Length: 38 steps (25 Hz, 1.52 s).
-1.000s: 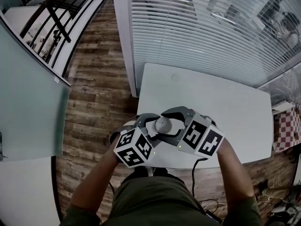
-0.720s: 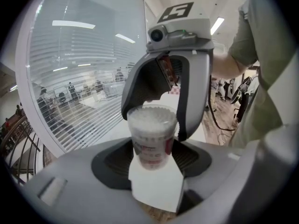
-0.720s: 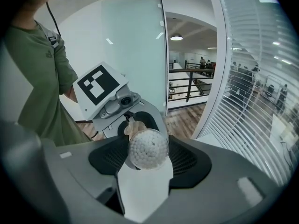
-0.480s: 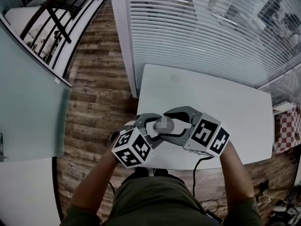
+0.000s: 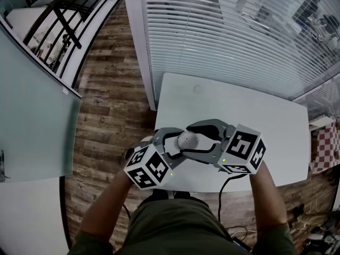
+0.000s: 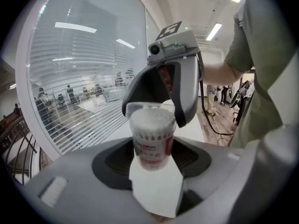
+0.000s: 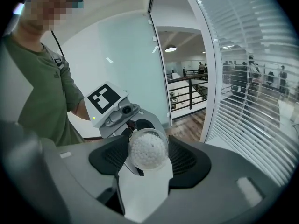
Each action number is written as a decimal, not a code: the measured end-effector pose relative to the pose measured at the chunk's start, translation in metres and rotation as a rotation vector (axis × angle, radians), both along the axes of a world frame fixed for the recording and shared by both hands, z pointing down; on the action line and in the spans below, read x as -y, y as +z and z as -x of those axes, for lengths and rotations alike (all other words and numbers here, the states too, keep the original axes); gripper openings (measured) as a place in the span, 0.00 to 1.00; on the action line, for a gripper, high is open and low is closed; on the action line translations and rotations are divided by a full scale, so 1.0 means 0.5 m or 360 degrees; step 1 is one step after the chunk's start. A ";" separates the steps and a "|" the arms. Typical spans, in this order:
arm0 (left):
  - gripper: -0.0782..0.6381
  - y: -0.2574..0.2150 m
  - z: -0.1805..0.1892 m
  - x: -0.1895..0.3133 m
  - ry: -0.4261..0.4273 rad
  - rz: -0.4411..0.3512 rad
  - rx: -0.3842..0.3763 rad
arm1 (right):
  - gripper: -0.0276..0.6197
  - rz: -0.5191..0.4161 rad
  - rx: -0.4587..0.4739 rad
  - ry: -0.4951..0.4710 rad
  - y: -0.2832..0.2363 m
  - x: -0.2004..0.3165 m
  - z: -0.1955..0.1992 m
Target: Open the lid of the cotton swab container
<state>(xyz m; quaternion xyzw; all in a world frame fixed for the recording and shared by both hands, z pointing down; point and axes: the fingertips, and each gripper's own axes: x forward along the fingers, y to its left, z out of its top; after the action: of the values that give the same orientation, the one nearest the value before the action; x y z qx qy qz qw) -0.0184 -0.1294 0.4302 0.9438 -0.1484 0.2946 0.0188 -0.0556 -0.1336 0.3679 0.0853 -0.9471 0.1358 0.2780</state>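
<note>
The cotton swab container (image 5: 186, 140) hangs between both grippers over the near edge of the white table (image 5: 255, 126). My left gripper (image 5: 171, 143) is shut on its labelled body (image 6: 152, 143), holding it upright. The right gripper (image 5: 197, 141) comes from the other side, jaws closed on the clear lid (image 6: 142, 109) at the top. In the right gripper view the white swab tips show through the round lid (image 7: 147, 148) held between that gripper's (image 7: 147, 161) pads. The lid looks slightly shifted sideways on the rim; whether it has come free I cannot tell.
A glass wall with white blinds (image 5: 223, 36) runs behind the table. Wooden floor (image 5: 106, 105) lies to the left, with a dark railing (image 5: 64, 15) beyond. A black cable (image 5: 222, 195) hangs from the right gripper near the person's body.
The right gripper has shifted to the right and turned a little while staying on the lid. The left gripper and container have barely moved.
</note>
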 end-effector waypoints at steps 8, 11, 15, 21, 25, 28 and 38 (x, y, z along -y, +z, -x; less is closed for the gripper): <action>0.46 -0.028 0.001 0.003 0.0005 -0.0053 -0.0057 | 0.46 0.0056 0.0396 0.0107 -0.063 0.014 -0.015; 0.46 -0.041 0.000 0.002 0.0010 -0.0071 -0.0074 | 0.46 0.0077 0.0524 0.0150 -0.082 0.017 -0.023; 0.46 -0.064 -0.006 0.001 0.0024 -0.0090 -0.0130 | 0.46 0.0170 0.0758 0.0206 -0.112 0.021 -0.044; 0.47 -0.086 -0.015 0.000 0.0035 -0.0093 -0.0189 | 0.46 0.0303 0.1023 0.0277 -0.138 0.030 -0.072; 0.46 -0.088 -0.016 0.001 0.0023 -0.0090 -0.0195 | 0.46 0.0327 0.1074 0.0329 -0.137 0.036 -0.084; 0.46 -0.090 -0.014 0.005 -0.0002 -0.0074 -0.0232 | 0.46 0.0333 0.1114 0.0381 -0.140 0.045 -0.103; 0.46 -0.107 -0.001 0.010 -0.0046 -0.0076 -0.0340 | 0.40 0.0295 0.1162 0.0500 -0.142 0.060 -0.157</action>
<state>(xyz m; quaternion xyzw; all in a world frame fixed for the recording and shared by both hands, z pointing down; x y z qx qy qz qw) -0.0177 -0.1344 0.3768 0.9679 -0.1660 0.1883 0.0161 0.0227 -0.1634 0.2969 0.1496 -0.9427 0.2829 -0.0940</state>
